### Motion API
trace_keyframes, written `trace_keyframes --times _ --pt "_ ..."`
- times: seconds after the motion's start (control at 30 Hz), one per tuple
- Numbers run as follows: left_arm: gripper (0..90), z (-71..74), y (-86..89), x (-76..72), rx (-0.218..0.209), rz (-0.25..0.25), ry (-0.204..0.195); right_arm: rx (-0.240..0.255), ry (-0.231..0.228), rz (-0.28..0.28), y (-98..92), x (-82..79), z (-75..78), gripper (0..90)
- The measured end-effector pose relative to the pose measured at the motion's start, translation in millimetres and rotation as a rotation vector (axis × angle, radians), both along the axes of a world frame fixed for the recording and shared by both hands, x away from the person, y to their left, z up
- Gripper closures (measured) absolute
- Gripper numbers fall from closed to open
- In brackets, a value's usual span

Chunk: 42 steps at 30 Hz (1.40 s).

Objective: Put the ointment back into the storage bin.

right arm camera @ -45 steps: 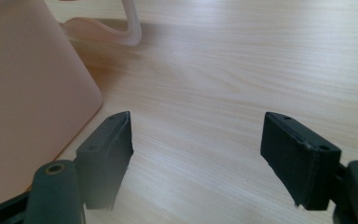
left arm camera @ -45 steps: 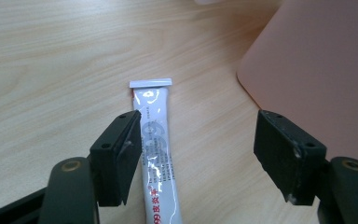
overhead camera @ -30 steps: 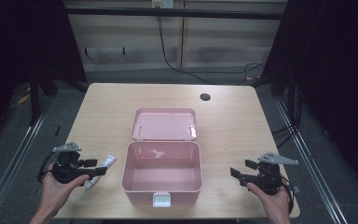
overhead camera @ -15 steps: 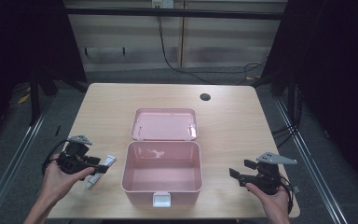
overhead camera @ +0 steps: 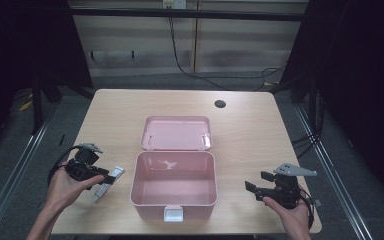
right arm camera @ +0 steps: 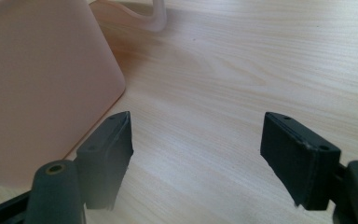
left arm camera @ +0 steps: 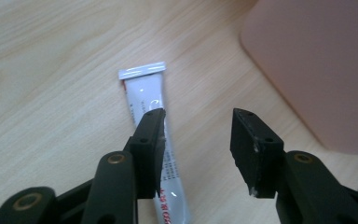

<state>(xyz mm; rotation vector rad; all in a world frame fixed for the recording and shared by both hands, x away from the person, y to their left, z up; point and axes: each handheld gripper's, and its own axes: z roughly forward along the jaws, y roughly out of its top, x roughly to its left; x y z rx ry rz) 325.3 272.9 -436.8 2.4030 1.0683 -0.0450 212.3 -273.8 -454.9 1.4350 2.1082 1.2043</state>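
Note:
A white and silver tube (overhead camera: 101, 191) lies flat on the wooden table just left of an open pink box (overhead camera: 135, 185). My left gripper (overhead camera: 109, 176) hovers over the tube, and its jaws have just been closing. In the left gripper view the tube (left arm camera: 144, 88) runs under the left jaw, while the gap of my left gripper (left arm camera: 198, 126) shows bare wood, so the pads press on nothing. My right gripper (overhead camera: 255, 181) is open to the right of the box, low over the table, with nothing between its jaws (right arm camera: 198, 130).
The box's lid (overhead camera: 177, 132) lies flat behind it. The box wall (right arm camera: 42, 88) stands close to the right gripper's left jaw and near the left gripper (left arm camera: 317, 65). A dark round hole (overhead camera: 220, 104) marks the table's far right.
The left gripper has shifted a little right toward the box and over the tube, with its jaws narrower. The right gripper has stayed put.

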Motion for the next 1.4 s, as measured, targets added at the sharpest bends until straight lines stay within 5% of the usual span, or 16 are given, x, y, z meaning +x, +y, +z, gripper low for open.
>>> trace_keyframes --times 0.1,0.67,0.93,1.4 --pt "57.7 -5.0 -1.1 8.7 0.056 -0.002 0.028 -0.008 0.002 -0.001 0.2 1.1 -1.4 24.9" --pt "62.0 -21.4 5.9 18.8 0.065 0.021 0.096 -0.015 0.019 0.002 1.1 2.7 -2.8 23.7" --pt "63.4 -28.3 -5.2 18.9 0.166 -0.01 0.131 -0.017 0.026 0.001 1.0 2.8 -2.9 22.9" --pt "69.5 -27.9 -30.1 15.4 0.315 -0.095 0.103 -0.02 0.029 0.003 1.3 2.9 -3.0 22.6"
